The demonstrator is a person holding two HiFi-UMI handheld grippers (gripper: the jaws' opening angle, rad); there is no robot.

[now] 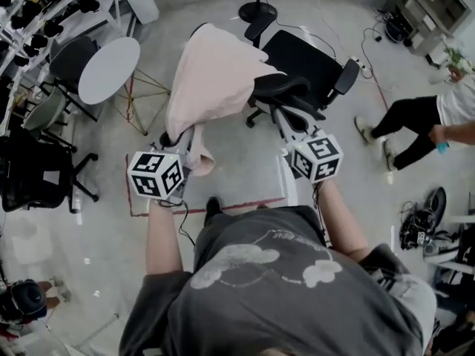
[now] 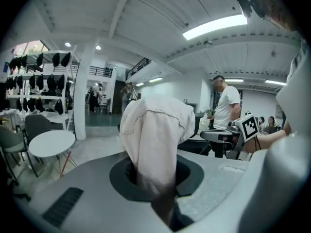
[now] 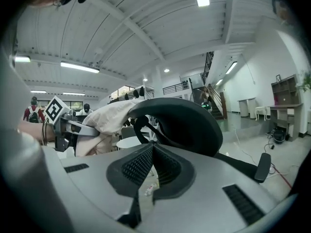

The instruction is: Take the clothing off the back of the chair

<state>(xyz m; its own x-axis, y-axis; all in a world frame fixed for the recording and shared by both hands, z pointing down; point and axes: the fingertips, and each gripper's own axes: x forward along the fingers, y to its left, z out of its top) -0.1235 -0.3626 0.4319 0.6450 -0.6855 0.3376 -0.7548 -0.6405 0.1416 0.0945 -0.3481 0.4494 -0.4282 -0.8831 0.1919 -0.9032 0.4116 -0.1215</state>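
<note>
The left hand-held gripper pinches the bottom edge of the pale pink clothing. The cloth goes right down between its two jaws. The rest of the clothing hangs over the back of the black chair, on its left side.

The right hand-held gripper has its jaws pressed together with nothing in them. It is just beside the dark curved chair back.

Each gripper has a cube with black and white squares on it. The person's gray T-shirt has small letters, but they are too tiny to read.

The gray floor has a red tape line on it. A round white table stands to the left, and another person is far to the right.
</note>
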